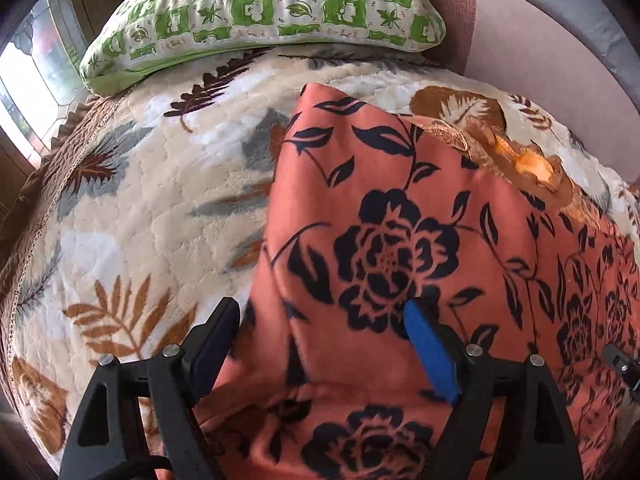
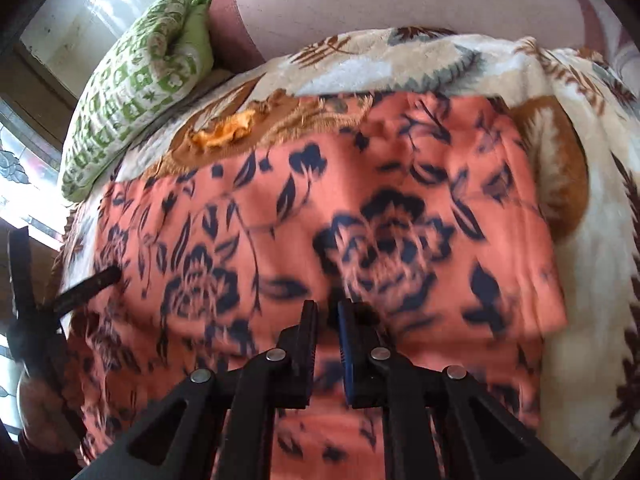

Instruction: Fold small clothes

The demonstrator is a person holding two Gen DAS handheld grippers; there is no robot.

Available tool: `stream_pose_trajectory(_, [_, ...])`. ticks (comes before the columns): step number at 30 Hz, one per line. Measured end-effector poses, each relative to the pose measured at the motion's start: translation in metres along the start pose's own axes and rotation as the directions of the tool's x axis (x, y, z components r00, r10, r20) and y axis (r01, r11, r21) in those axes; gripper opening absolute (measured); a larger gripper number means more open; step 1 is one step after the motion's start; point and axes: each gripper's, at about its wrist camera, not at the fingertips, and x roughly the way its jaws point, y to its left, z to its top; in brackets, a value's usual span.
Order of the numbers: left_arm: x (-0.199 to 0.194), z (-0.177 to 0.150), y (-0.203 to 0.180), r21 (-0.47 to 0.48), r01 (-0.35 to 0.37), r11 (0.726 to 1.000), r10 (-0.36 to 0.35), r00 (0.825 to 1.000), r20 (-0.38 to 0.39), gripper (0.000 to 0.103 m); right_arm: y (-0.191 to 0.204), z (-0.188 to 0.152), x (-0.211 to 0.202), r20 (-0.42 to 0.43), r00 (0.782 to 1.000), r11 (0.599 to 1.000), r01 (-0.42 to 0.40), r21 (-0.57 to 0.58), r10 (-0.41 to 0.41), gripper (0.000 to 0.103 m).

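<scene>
An orange garment with a dark blue flower print [image 1: 400, 240] lies spread on a cream leaf-patterned blanket [image 1: 140, 200]. My left gripper [image 1: 320, 312] is open wide, its fingers straddling the garment's near left edge just above the cloth. In the right wrist view the same garment [image 2: 320, 220] fills the middle, blurred. My right gripper [image 2: 328, 312] hovers low over it with its jaws nearly together and only a narrow gap between the pads; whether cloth is pinched I cannot tell. The left gripper [image 2: 80, 284] shows at the garment's left edge.
A green-and-white checked pillow [image 1: 260, 12] lies at the head of the bed, also in the right wrist view [image 2: 132, 100]. A pinkish headboard [image 2: 400, 0] stands behind. A window [image 1: 32, 80] is at the left. A frayed orange patch [image 1: 532, 164] marks the blanket.
</scene>
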Motion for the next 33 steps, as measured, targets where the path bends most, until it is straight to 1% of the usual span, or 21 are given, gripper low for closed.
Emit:
stream_pose_trajectory(2, [-0.003, -0.007, 0.006, -0.001, 0.022, 1.000, -0.022, 1.000, -0.002, 0.085, -0.005, -0.010, -0.010, -0.036, 0.999, 1.000, -0.006, 0.022, 0.007, 0.014])
stream_pose_trajectory(4, [-0.011, -0.017, 0.013, 0.003, 0.041, 0.999, -0.041, 0.999, 0.006, 0.085, -0.011, -0.020, -0.007, -0.101, 0.995, 0.998, -0.004, 0.057, 0.009, 0.013])
stream_pose_trajectory(7, [-0.032, -0.038, 0.027, 0.011, 0.031, 0.999, -0.032, 0.999, 0.040, 0.085, -0.017, -0.043, -0.028, -0.090, 0.995, 0.998, -0.028, 0.063, 0.034, 0.013])
stream_pose_trajectory(10, [-0.055, -0.057, 0.053, -0.049, 0.059, 0.997, -0.056, 0.996, 0.069, 0.085, -0.021, -0.069, -0.052, -0.073, 0.994, 0.994, -0.073, 0.083, 0.079, 0.013])
stream_pose_trajectory(11, [-0.062, -0.066, 0.060, -0.059, 0.062, 0.996, -0.057, 0.995, 0.078, 0.085, -0.019, -0.075, -0.054, -0.076, 0.993, 0.993, -0.080, 0.088, 0.086, 0.013])
stream_pose_trajectory(12, [-0.067, -0.077, 0.066, -0.053, 0.048, 0.997, -0.044, 0.996, 0.078, 0.085, -0.020, -0.083, -0.058, -0.080, 0.993, 0.992, -0.081, 0.093, 0.088, 0.013])
stream_pose_trajectory(14, [-0.069, -0.104, 0.074, -0.026, -0.008, 1.000, 0.009, 0.999, 0.049, 0.085, -0.020, -0.101, -0.058, -0.097, 0.993, 0.994, -0.065, 0.090, 0.073, 0.013])
stream_pose_trajectory(16, [-0.066, -0.129, 0.078, -0.010, -0.042, 0.999, 0.042, 0.999, 0.007, 0.085, -0.019, -0.113, -0.048, -0.145, 0.988, 0.995, -0.043, 0.095, 0.057, 0.013])
stream_pose_trajectory(17, [-0.069, -0.143, 0.084, -0.018, -0.021, 1.000, 0.022, 1.000, 0.007, 0.085, -0.022, -0.120, -0.045, -0.163, 0.985, 0.994, -0.040, 0.106, 0.057, 0.014])
stream_pose_trajectory(18, [-0.073, -0.149, 0.087, -0.026, -0.011, 1.000, 0.011, 1.000, 0.005, 0.085, -0.023, -0.130, -0.047, -0.145, 0.987, 0.992, -0.050, 0.113, 0.066, 0.014])
stream_pose_trajectory(19, [-0.078, -0.157, 0.088, -0.019, -0.019, 1.000, 0.019, 1.000, 0.000, 0.085, -0.021, -0.138, -0.051, -0.132, 0.989, 0.994, -0.048, 0.101, 0.062, 0.014])
stream_pose_trajectory(21, [-0.084, -0.170, 0.089, 0.019, -0.058, 0.998, 0.058, 0.998, 0.008, 0.086, -0.016, -0.154, -0.055, -0.168, 0.984, 0.996, -0.040, 0.077, 0.052, 0.014])
stream_pose_trajectory(23, [-0.089, -0.187, 0.089, 0.058, -0.081, 0.995, 0.080, 0.997, 0.015, 0.086, -0.012, -0.167, -0.058, -0.197, 0.979, 0.998, -0.035, 0.057, 0.045, 0.015])
stream_pose_trajectory(25, [-0.093, -0.197, 0.091, 0.068, -0.081, 0.994, 0.081, 0.997, 0.003, 0.086, -0.010, -0.181, -0.062, -0.218, 0.975, 0.999, -0.033, 0.031, 0.039, 0.015])
stream_pose_trajectory(27, [-0.097, -0.208, 0.095, 0.080, -0.082, 0.993, 0.084, 0.996, -0.019, 0.086, -0.011, -0.196, -0.066, -0.239, 0.970, 0.999, -0.039, 0.028, 0.045, 0.015])
stream_pose_trajectory(29, [-0.102, -0.218, 0.095, 0.100, -0.092, 0.991, 0.094, 0.995, -0.021, 0.086, -0.012, -0.216, -0.064, -0.307, 0.948, 0.996, -0.072, 0.050, 0.084, 0.015])
stream_pose_trajectory(31, [-0.107, -0.225, 0.098, 0.102, -0.090, 0.991, 0.093, 0.995, -0.027, 0.086, -0.017, -0.233, -0.068, -0.290, 0.951, 0.993, -0.088, 0.074, 0.106, 0.015])
stream_pose_trajectory(33, [-0.110, -0.229, 0.104, 0.063, -0.063, 0.996, 0.066, 0.997, -0.042, 0.086, -0.020, -0.243, -0.071, -0.298, 0.947, 0.991, -0.098, 0.094, 0.121, 0.014])
